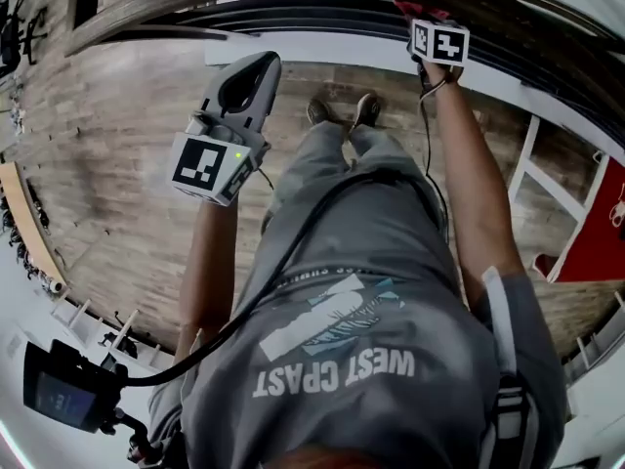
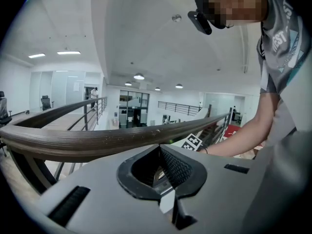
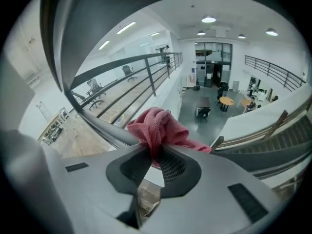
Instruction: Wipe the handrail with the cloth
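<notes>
Left tongs (image 2: pixel 158 149): jaws pressed together, nothing between them. In the head view they sit toward 11 o'clock (image 1: pixel 256 66), held up off the handrail (image 1: pixel 293 0), tips aimed at it. Left gripper view has the brown rail (image 2: pixel 97 141) crossing just beyond the tips, from 9 to 3 o'clock; cannot tell whether they touch it.

Right tongs (image 3: pixel 153 152): clamped on a bunched pink-red cloth (image 3: pixel 158 126). Cloth bulges out past the jaw tips, one flap trailing toward 3 o'clock. It sits against the dark rail (image 3: pixel 105 126), which runs off toward 10 o'clock. From the head, these tongs show at 1 o'clock (image 1: pixel 427 20) with the arm stretched out to the rail; a scrap of red cloth (image 1: pixel 412 9) shows just above the marker cube, on the rail.

Two shoes (image 1: pixel 342 111) stand on the wooden floor (image 1: pixel 117 164) just short of the rail, between the two tongs. A black cable (image 1: pixel 293 252) runs across the grey shirt toward 7 o'clock.
</notes>
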A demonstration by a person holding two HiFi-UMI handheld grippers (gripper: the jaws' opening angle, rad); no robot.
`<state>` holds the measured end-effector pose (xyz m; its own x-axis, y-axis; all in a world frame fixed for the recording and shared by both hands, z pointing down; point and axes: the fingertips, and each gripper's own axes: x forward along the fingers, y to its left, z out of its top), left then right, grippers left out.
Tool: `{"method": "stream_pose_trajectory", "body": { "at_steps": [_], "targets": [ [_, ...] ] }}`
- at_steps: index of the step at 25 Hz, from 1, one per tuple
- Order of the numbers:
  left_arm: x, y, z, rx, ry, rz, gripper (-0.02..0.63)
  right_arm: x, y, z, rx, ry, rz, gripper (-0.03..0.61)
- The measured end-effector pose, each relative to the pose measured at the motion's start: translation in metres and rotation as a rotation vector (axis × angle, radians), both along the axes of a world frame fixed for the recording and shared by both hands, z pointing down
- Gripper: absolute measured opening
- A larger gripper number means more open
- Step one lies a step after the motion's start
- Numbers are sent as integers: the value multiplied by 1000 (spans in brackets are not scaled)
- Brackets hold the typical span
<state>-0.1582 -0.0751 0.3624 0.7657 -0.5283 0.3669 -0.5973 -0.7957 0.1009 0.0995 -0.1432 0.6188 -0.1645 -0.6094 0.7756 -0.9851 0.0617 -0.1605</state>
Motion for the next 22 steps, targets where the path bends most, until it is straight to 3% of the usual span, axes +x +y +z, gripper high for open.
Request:
{"method": "stream_pose_trajectory", "body": {
  "at_steps": [3, 7, 13, 16, 19, 22],
  "targets": [
    [0, -3, 0, -28, -10, 6, 6, -46, -9, 3, -5, -46, -83, 43],
    [15, 2, 2, -9, 7, 63, 6, -29, -13, 1, -6, -25, -116, 43],
    [0, -9, 10, -28, 2, 112, 5, 77, 13, 11, -30, 59, 110, 43],
    [0, -14, 6, -18, 10, 135, 6, 100, 23, 8, -39, 80, 194, 41],
    [4, -14, 5, -14, 5, 159, 6, 75, 21, 6, -30, 49, 208, 41],
    [16, -14, 7, -21, -2, 167, 6, 21, 8, 8, -13, 3, 103, 41]
  ]
}}
